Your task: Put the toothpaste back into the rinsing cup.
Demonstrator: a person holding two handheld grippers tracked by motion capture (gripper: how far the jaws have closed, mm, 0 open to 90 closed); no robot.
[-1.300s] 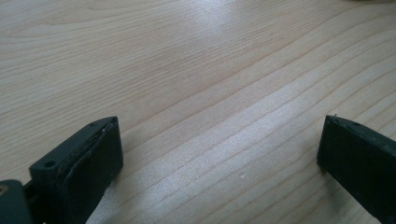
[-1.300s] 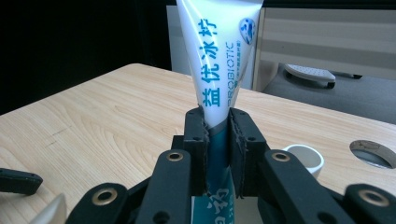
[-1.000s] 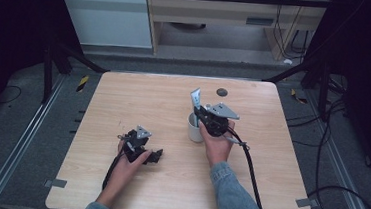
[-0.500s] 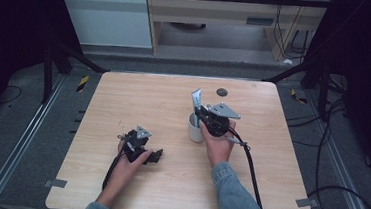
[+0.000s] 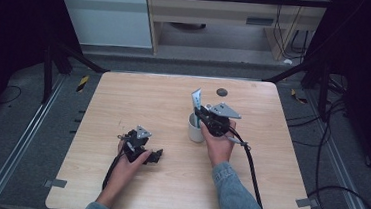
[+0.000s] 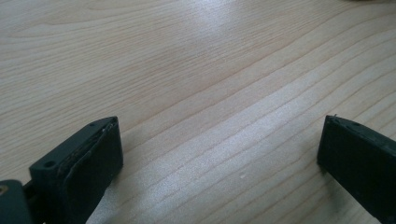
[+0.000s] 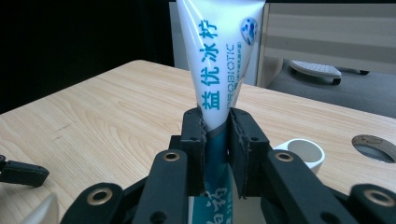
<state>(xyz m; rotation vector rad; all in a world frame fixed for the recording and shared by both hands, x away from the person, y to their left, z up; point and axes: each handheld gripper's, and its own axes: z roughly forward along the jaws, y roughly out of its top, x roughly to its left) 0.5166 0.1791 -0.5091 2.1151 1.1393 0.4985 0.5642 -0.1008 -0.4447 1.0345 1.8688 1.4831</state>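
Light wood table (image 5: 163,103), dark room around it. Your right gripper (image 7: 215,140) has its jaws clamped on the toothpaste tube (image 7: 219,56), held upright just over the white cup (image 5: 196,129). Your left gripper (image 5: 142,151) rests well left of the cup, jaws wide apart with nothing between.

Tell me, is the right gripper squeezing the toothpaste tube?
Touching. In the right gripper view, both black pads of the right gripper press against the sides of the toothpaste tube, with no gap showing.
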